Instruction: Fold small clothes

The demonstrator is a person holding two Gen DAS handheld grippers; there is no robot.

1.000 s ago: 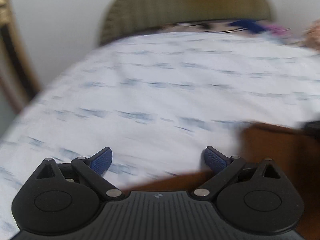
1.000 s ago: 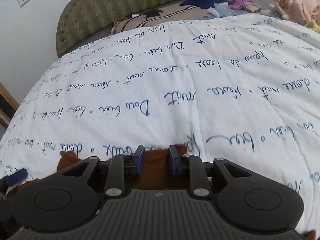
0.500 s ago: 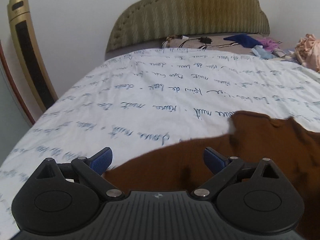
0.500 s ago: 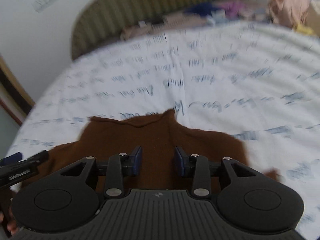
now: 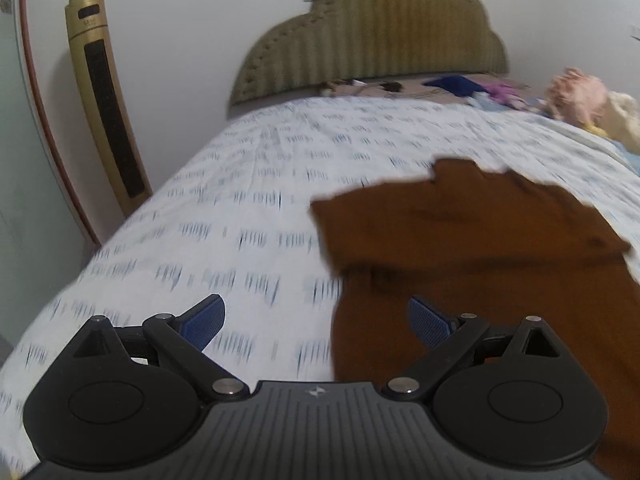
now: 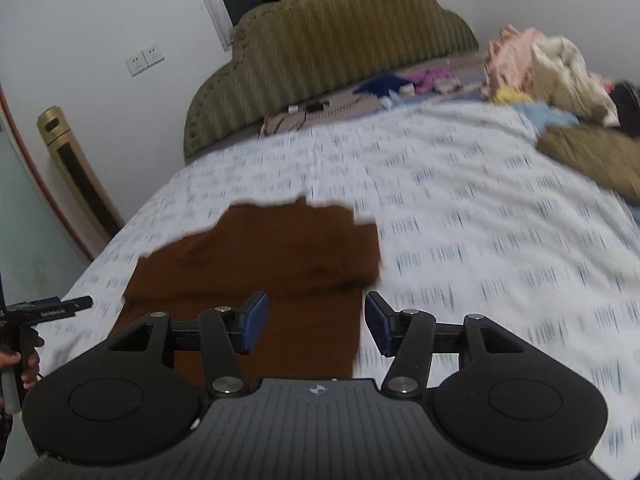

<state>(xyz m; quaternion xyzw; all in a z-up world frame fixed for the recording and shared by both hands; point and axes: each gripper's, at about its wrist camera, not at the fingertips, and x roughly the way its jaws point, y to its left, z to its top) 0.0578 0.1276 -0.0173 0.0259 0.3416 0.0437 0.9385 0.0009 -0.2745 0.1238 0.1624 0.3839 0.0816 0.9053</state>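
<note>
A small brown garment (image 6: 264, 264) lies flat on the white quilt with blue script (image 6: 460, 208), its top part folded over the lower part. It also shows in the left wrist view (image 5: 472, 240) at the right. My right gripper (image 6: 314, 322) is open and empty, above the garment's near right edge. My left gripper (image 5: 316, 322) is open wide and empty, above the quilt at the garment's left edge. The left gripper's tip also shows in the right wrist view (image 6: 60, 306) at the far left, held by a hand.
A padded olive headboard (image 6: 332, 40) stands at the far end. Loose clothes (image 6: 532, 68) are piled at the far right, with an olive pillow (image 6: 592, 156). A gold tower fan (image 5: 104, 92) stands left of the bed against the wall.
My right gripper has opened and let go of the brown garment, then drawn back and up. The garment now lies folded on the quilt. My left gripper stayed open and pulled back left.
</note>
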